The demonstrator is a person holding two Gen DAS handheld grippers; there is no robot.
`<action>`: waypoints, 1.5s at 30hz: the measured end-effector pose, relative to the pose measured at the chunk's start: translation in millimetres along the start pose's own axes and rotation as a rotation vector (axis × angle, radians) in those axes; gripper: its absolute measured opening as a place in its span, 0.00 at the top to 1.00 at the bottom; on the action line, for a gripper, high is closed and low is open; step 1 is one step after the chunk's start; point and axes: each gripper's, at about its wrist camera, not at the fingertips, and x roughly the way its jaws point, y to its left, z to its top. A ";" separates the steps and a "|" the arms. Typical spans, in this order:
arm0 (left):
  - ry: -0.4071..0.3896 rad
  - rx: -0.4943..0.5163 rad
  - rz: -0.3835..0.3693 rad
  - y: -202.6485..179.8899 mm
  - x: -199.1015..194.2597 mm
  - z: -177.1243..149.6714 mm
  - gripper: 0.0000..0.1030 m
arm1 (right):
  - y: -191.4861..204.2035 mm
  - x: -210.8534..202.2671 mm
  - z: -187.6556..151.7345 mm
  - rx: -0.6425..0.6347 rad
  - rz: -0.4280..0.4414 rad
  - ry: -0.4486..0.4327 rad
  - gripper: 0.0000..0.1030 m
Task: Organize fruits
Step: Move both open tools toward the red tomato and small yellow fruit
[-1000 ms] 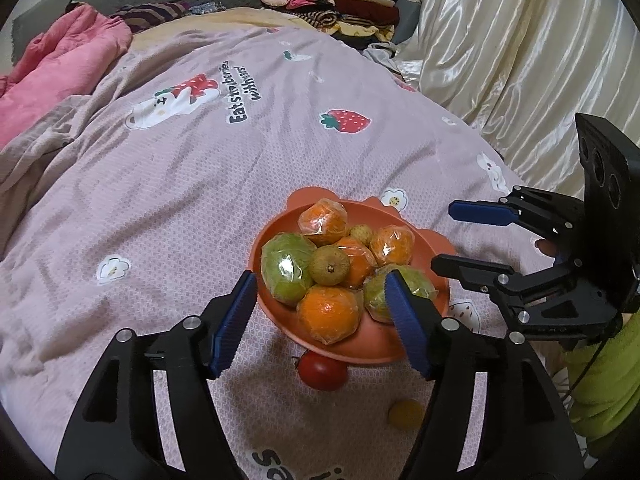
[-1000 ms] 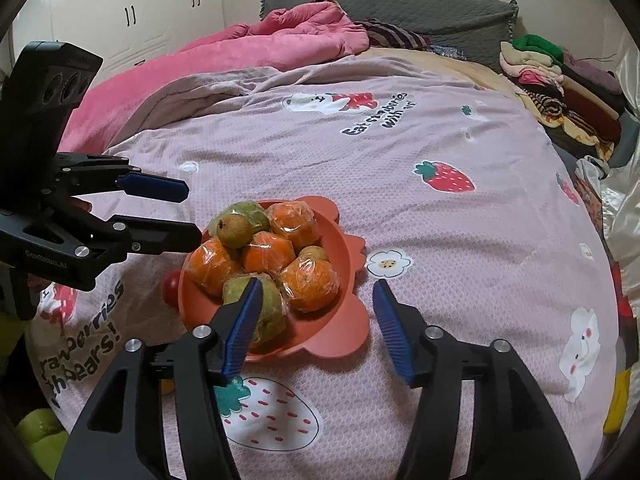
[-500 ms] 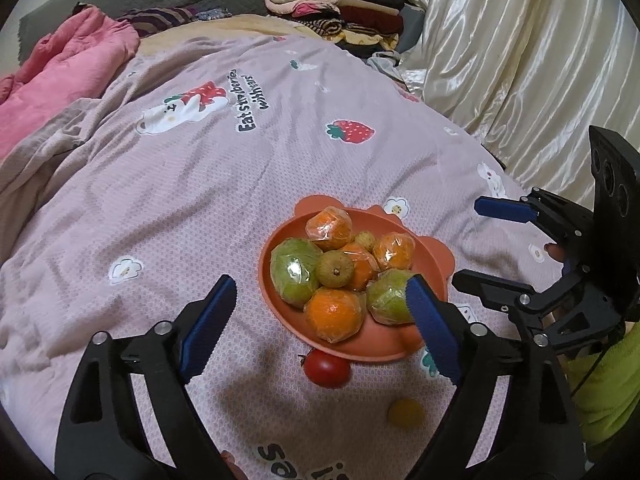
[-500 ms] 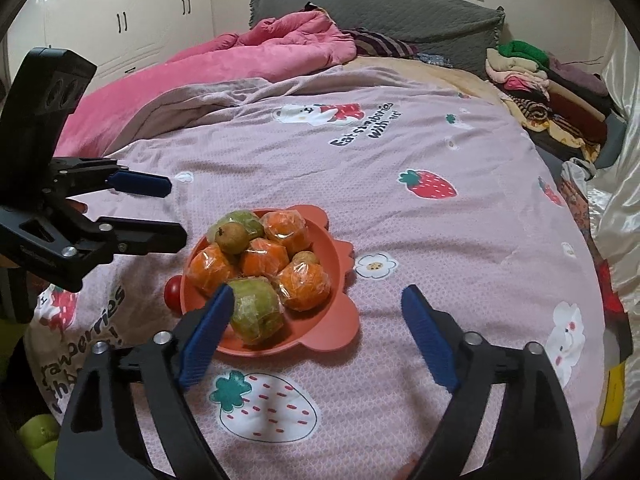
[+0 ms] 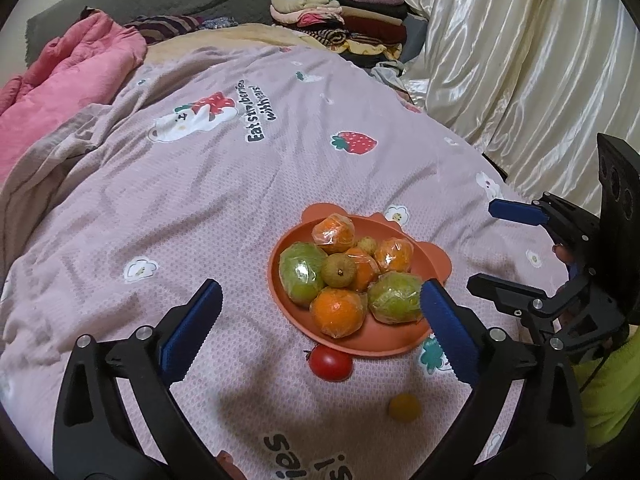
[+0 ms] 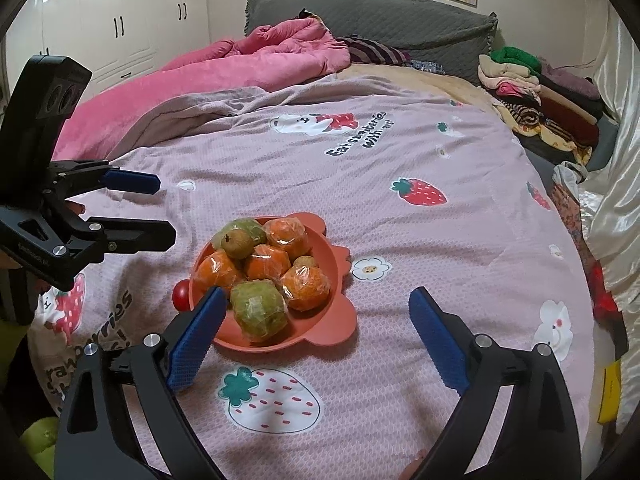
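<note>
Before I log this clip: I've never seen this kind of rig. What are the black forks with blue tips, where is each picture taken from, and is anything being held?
There is no robot here. A person holds a two-finger gripper in each hand, and each gripper carries a fisheye camera that looks out along its own fingers.

In the left wrist view, the fork at the bottom is the left gripper; the other tool at the right edge is the right gripper. The right wrist view mirrors this: its own fork, the right gripper, at the bottom and the left gripper at the left edge.

Both are open and hold nothing.

On the bedspread sits an orange plate piled with wrapped oranges and green fruits. A red tomato and a small yellow fruit lie loose beside it.
</note>
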 end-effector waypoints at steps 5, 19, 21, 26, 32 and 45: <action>-0.008 -0.002 0.001 0.6 -5.0 -1.7 0.10 | 4.2 -5.8 -0.5 -0.001 -0.005 -0.008 0.08; -0.040 -0.001 0.016 -2.0 -22.6 -10.4 0.10 | 14.8 -30.9 -4.3 -0.001 0.000 -0.049 0.06; -0.041 -0.002 0.015 -2.6 -24.2 -12.5 0.10 | 15.7 -34.0 -5.1 0.000 0.000 -0.053 0.05; -0.044 -0.002 0.018 -3.4 -27.4 -16.5 0.10 | 21.0 -39.4 -8.3 -0.005 0.004 -0.054 0.05; -0.050 -0.008 0.021 -4.4 -35.3 -26.8 0.10 | 29.0 -47.4 -13.4 -0.007 0.011 -0.064 0.05; -0.033 0.008 0.040 -7.3 -39.0 -45.8 0.10 | 48.6 -48.5 -33.4 -0.011 0.044 -0.029 0.05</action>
